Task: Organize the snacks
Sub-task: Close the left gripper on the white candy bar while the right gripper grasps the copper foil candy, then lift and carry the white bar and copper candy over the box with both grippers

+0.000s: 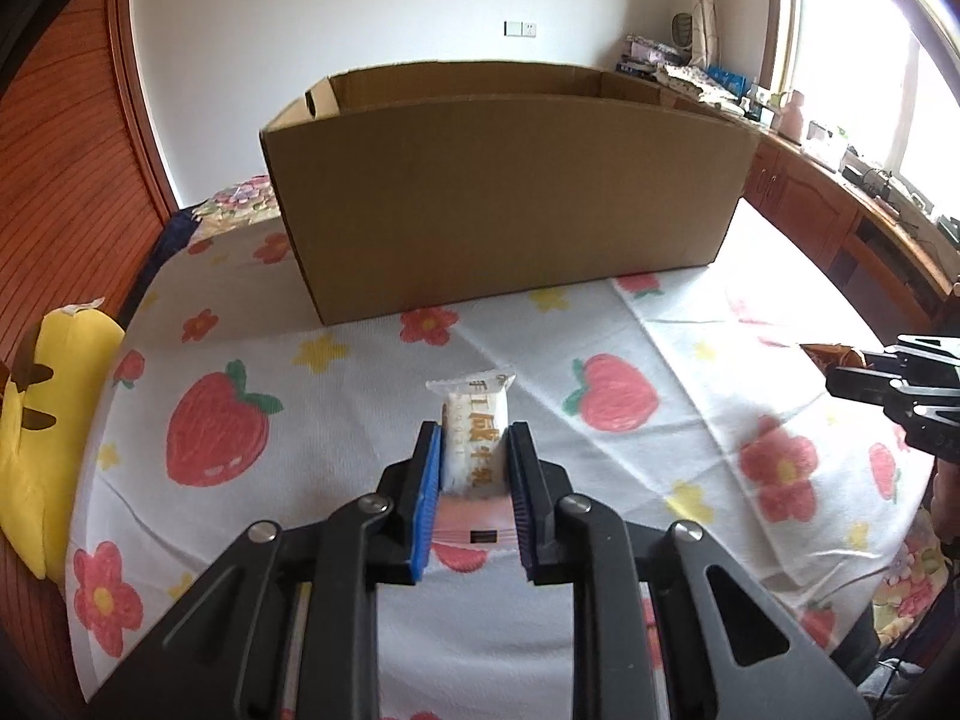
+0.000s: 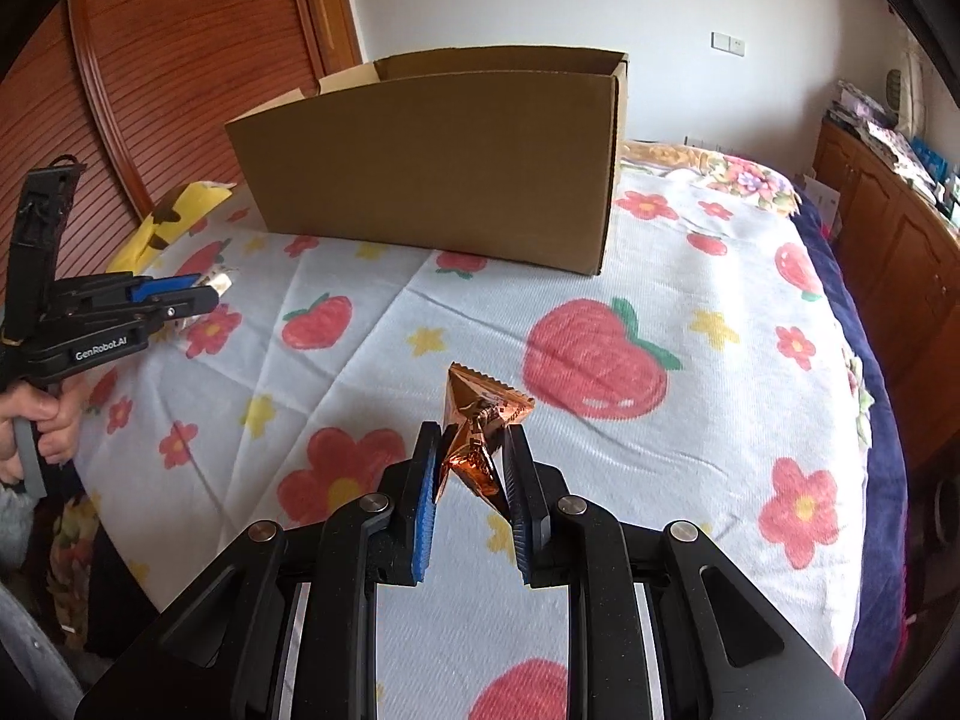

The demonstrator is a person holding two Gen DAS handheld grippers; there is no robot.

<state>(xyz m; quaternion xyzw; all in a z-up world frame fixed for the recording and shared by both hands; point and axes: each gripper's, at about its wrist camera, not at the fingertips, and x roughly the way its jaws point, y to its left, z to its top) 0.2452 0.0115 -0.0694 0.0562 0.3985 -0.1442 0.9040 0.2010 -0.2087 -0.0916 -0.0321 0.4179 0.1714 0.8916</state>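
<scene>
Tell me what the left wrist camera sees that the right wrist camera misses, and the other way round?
Only the left wrist view shows the bright window and the printed face of the white snack packet pinched in the left gripper. Only the right wrist view shows the person's hand on the left gripper's handle and the copper foil packet up close in the right gripper. Both show the cardboard box, the strawberry-print cloth and the yellow plush toy.

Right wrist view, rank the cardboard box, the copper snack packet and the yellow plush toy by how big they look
1. cardboard box, by far the largest.
2. yellow plush toy, partly hidden at the bed edge.
3. copper snack packet in the right gripper.
The packet sits nearest the camera, so ranks two and three are unsure.
</scene>
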